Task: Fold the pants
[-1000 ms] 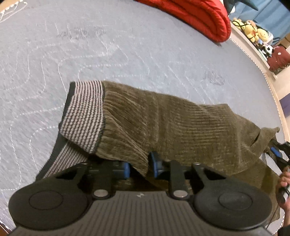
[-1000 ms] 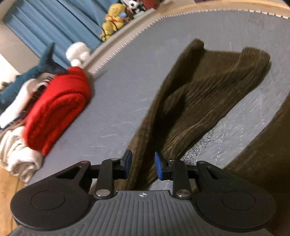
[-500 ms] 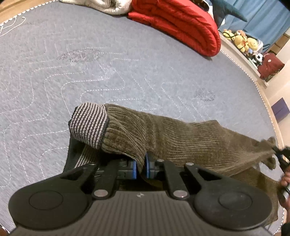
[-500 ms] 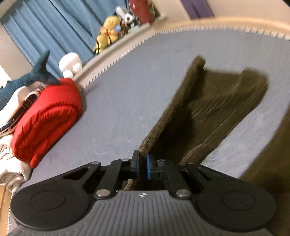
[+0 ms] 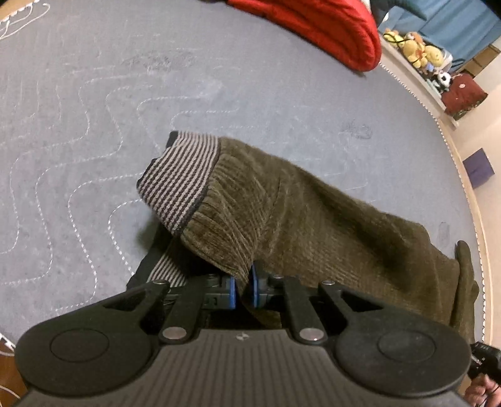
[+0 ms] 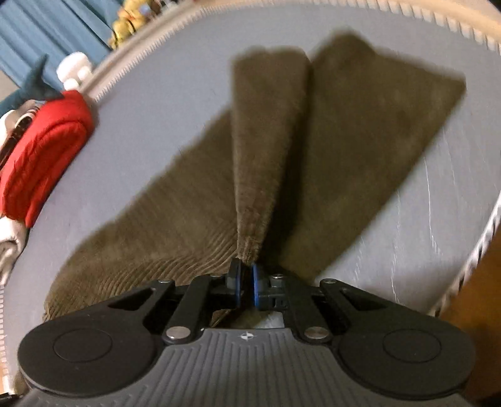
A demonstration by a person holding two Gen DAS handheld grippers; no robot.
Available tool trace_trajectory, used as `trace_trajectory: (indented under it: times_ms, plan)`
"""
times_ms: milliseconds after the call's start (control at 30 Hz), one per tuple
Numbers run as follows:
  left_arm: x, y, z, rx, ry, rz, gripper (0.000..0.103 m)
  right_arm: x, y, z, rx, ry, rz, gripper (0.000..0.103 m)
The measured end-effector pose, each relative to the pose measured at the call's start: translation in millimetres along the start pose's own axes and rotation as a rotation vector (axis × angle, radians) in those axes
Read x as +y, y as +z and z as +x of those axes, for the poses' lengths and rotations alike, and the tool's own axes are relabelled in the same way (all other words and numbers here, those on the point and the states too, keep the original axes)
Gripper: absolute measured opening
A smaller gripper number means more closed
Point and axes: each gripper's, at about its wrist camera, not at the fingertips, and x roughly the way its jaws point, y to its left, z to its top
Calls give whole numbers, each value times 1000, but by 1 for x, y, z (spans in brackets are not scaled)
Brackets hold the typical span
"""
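The olive-brown corduroy pants (image 5: 313,213) lie on the grey quilted bed (image 5: 94,125). Their striped grey waistband (image 5: 178,178) is folded over at the left. My left gripper (image 5: 242,289) is shut on the pants' near edge by the waistband and lifts it. In the right wrist view my right gripper (image 6: 246,288) is shut on a raised fold of a pant leg (image 6: 263,156). The other leg (image 6: 369,150) lies flat to the right. The view is blurred.
A folded red blanket (image 5: 328,28) lies at the far side of the bed; it also shows in the right wrist view (image 6: 43,150). Stuffed toys (image 5: 413,47) sit on a ledge beyond the bed's stitched edge (image 5: 469,194). Blue curtains (image 6: 47,28) hang behind.
Both grippers closed from open onto the pants. They now lift the fabric, and the right one has drawn a leg fold up and toward the camera.
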Motion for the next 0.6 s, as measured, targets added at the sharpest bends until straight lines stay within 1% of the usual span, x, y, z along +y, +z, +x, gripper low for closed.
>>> trace_trajectory:
  times_ms: [67,100,133,167,200,233,267,333,367,433,467,533,600]
  plan:
    - [2,1,-3,3,18,-19,23,-13,27,-11,-109,8,68,11]
    - [4,2,-5,-1,25,-32,37,-17,43,-15,-165,17,85,12]
    - [6,2,-10,-22,40,-46,48,-21,63,-18,-223,21,97,15]
    - [8,2,-17,-58,73,-61,51,-25,80,-17,-262,22,105,24]
    - [10,2,-24,-94,107,-70,53,-30,94,-16,-286,26,108,32]
    - [9,3,-31,-135,135,-76,53,-30,111,-9,-298,39,100,36]
    - [8,5,-38,-178,149,-79,53,-34,127,3,-292,62,75,43]
    - [0,6,-47,-263,155,-62,53,-42,151,25,-287,75,53,44]
    - [-5,7,-48,-279,133,-38,53,-47,161,38,-285,66,56,44]
    - [-20,7,-40,-259,74,38,53,-56,173,61,-259,63,81,44]
    - [-29,5,-32,-229,56,83,53,-58,177,73,-247,61,97,45]
    - [-45,2,-18,-194,51,152,52,-64,180,93,-228,43,134,46]
    - [-63,-4,-9,-203,63,243,52,-68,180,104,-229,59,166,46]
